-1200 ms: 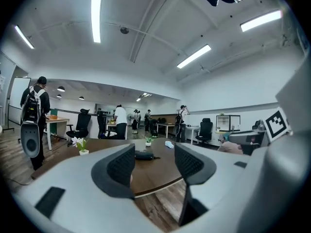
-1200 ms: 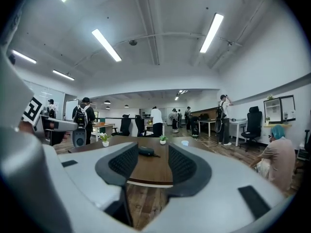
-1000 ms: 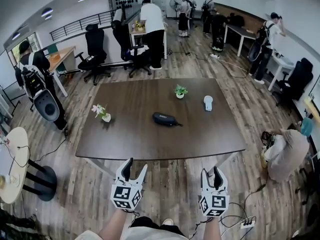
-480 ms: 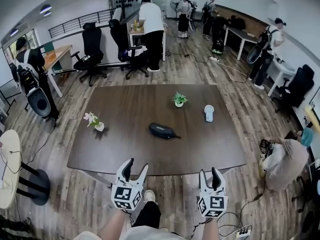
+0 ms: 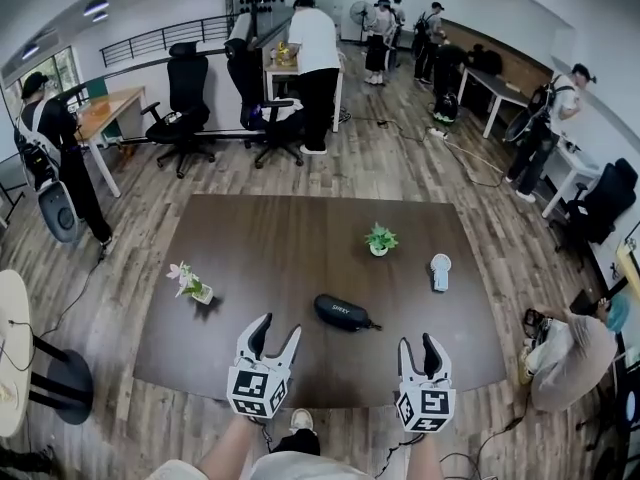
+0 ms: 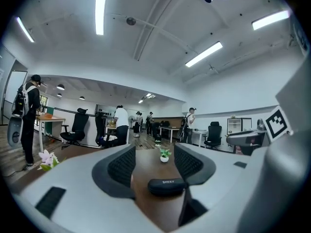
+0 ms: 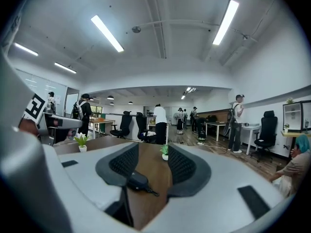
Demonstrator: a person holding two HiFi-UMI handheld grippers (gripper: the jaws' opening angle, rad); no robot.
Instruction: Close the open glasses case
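A dark oval glasses case (image 5: 342,313) lies on the brown table (image 5: 280,258), towards its near edge; its lid looks down. In the left gripper view the glasses case (image 6: 167,185) shows ahead between the jaws, some way off. It lies low and left in the right gripper view, where the glasses case (image 7: 137,181) trails a short cord. My left gripper (image 5: 272,339) hovers open over the near table edge, left of the case. The right gripper (image 5: 424,349) is open too, near the edge to the case's right. Nothing is between either pair of jaws.
On the table stand a small green plant (image 5: 379,240), a flowering plant (image 5: 190,283) at the left and a white handheld fan (image 5: 440,271) at the right. Office chairs (image 5: 188,108), desks and several people fill the room beyond. A person (image 5: 570,343) crouches at the right.
I have walked up to the table: it and the case now sit much closer, and both grippers have come from over the floor to the table's near edge.
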